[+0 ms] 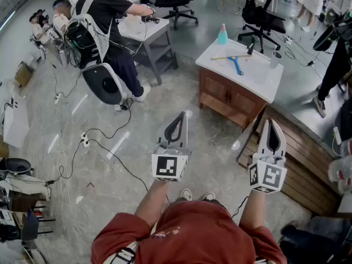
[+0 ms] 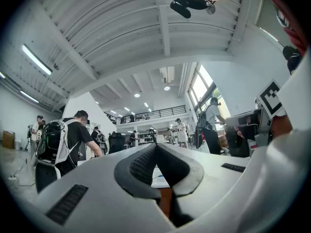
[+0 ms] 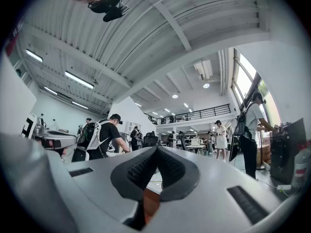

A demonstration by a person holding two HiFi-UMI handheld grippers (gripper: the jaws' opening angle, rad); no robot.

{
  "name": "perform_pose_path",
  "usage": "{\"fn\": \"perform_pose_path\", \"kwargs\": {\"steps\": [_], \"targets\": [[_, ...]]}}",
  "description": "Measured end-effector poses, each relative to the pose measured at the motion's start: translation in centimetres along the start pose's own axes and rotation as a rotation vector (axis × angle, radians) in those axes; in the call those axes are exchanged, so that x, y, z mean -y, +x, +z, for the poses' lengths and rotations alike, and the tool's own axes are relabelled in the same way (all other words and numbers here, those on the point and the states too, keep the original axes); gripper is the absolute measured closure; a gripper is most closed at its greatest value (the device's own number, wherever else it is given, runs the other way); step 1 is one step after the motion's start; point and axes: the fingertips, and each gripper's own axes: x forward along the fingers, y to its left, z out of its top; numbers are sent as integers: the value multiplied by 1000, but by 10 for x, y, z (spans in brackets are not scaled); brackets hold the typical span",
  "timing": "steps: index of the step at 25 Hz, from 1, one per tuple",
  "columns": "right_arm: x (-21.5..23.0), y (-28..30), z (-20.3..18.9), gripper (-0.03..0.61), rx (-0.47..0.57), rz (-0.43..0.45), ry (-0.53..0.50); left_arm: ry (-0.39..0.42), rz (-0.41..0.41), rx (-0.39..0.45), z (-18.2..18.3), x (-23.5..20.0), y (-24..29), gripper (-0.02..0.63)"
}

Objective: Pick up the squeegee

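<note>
The squeegee [image 1: 236, 65], with a blue handle, lies flat on the white top of a wooden cabinet [image 1: 261, 81] far ahead of me in the head view. Both grippers are held out in front of my chest, well short of the cabinet and pointing towards it. My left gripper [image 1: 182, 116] is shut with nothing between its pads. My right gripper [image 1: 272, 124] is shut and empty too. In the left gripper view the left gripper [image 2: 156, 146] shows its black pads meeting at the tip. In the right gripper view the right gripper [image 3: 156, 149] looks the same.
A teal bottle [image 1: 222, 34] and a black tap [image 1: 250, 48] stand on the cabinet top. A person with a backpack [image 1: 104, 21] works at a grey table [image 1: 148, 34] to the left. Cables [image 1: 99, 147] cross the floor. A wooden platform [image 1: 305, 164] lies on the right.
</note>
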Motion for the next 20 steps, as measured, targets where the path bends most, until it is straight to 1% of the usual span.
{"fn": "perform_pose_path", "kwargs": {"steps": [5, 10, 12, 15, 20], "targets": [[-32, 2, 6, 571, 1, 4, -25, -22, 22, 26, 4, -31, -13, 598], [-44, -2, 9, 571, -9, -33, -32, -10, 14, 24, 6, -49, -25, 598], [-49, -5, 6, 571, -15, -40, -33, -13, 9, 26, 4, -54, -28, 598], [-62, -7, 1, 571, -21, -27, -13, -29, 4, 28, 0, -62, -34, 598], [-95, -8, -6, 571, -38, -23, -8, -50, 6, 27, -9, -87, -53, 598]]}}
